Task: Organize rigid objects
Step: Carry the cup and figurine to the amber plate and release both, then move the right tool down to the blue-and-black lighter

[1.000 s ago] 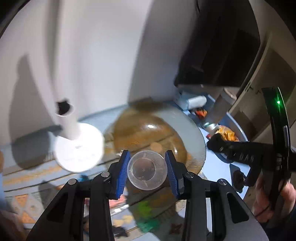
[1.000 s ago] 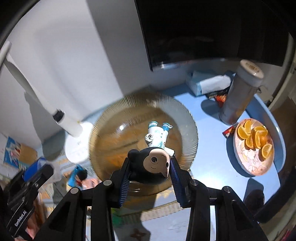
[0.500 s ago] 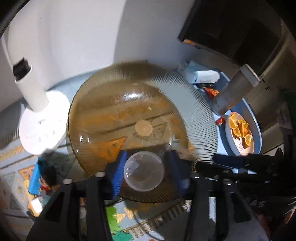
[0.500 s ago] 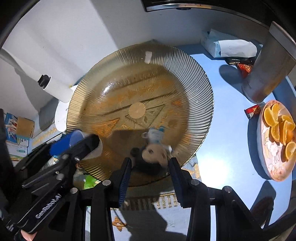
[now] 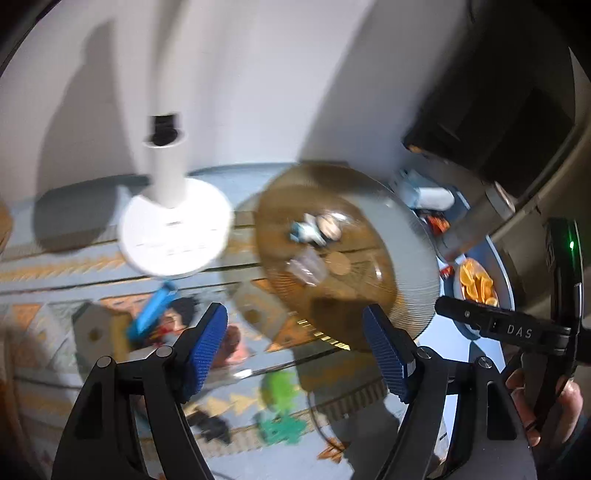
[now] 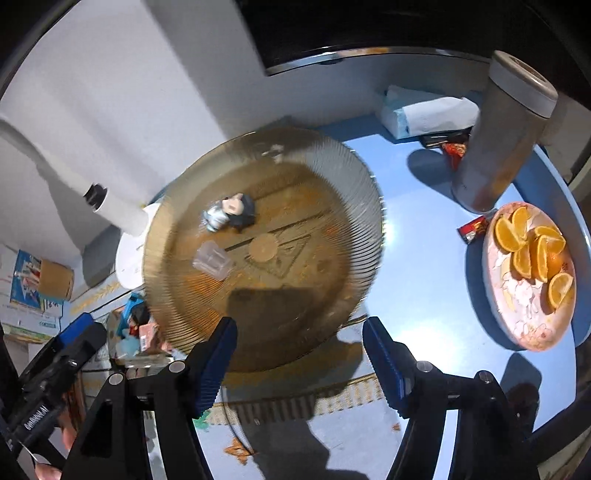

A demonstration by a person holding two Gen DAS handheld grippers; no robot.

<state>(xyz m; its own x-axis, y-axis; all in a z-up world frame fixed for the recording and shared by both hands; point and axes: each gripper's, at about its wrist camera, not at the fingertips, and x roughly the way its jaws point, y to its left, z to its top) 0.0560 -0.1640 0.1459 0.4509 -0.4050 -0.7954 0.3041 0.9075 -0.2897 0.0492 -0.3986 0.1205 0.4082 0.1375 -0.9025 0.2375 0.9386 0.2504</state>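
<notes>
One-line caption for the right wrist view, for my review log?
Open right gripper above amber glass plate holding a mouse figurine and clear plastic cup; orange slices nearby.

Orange slices [image 6: 532, 247], tumbler [image 6: 495, 147], tissue pack [image 6: 424, 110].

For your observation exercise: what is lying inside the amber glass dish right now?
Inside the amber glass dish lie a clear plastic cup on its side and a dark-headed toy figure. The patterned mat shows through the glass; nothing else is visible inside.

Home living room: blue table [image 6: 424, 295], orange-slice plate [image 6: 532, 277], tissue pack [image 6: 428, 112], dark TV [image 6: 369, 26].
</notes>
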